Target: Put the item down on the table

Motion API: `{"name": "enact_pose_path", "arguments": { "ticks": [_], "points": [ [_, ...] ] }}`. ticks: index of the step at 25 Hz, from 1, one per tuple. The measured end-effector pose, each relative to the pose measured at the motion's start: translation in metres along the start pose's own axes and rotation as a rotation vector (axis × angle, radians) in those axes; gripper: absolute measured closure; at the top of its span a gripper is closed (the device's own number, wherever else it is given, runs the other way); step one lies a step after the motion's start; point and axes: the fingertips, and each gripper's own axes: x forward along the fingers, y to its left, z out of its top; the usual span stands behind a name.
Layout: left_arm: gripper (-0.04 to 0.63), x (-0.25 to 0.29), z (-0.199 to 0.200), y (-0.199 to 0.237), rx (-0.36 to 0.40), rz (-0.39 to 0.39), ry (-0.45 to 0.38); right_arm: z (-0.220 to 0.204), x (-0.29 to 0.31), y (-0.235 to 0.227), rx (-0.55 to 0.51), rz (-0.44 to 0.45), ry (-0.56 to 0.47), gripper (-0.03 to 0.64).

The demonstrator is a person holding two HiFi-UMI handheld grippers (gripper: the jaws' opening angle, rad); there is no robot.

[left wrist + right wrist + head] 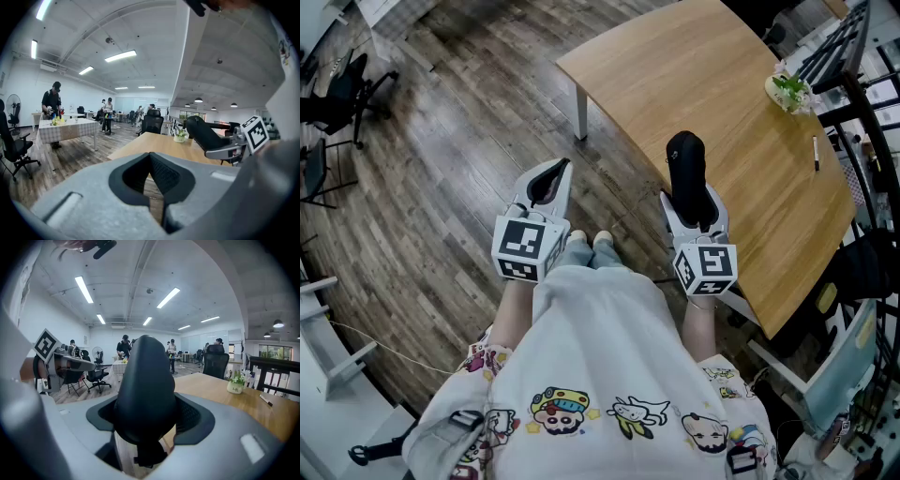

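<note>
Black rounded item (685,161) stands upright, pinched by the right gripper (695,201), wooden counter (722,84) just ahead; left gripper (547,176) is pressed together.

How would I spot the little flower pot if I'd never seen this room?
Find the big wooden table. The flower pot sits near its right edge in the head view, on the side away from the person. It is small, white and round, with green leaves and pale flowers, while the pen nearby is thin, dark and lies flat.
</note>
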Motion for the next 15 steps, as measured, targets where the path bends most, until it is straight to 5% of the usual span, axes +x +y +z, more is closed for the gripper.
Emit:
{"name": "enact_pose_path", "arguments": {
  "ticks": [15],
  "points": [
    [0.597,-0.022,-0.008,-0.002,0.003,0.094,-0.005,-0.001,0.012,0.021,0.005,0.152,-0.02,0.29]
  ]
}}
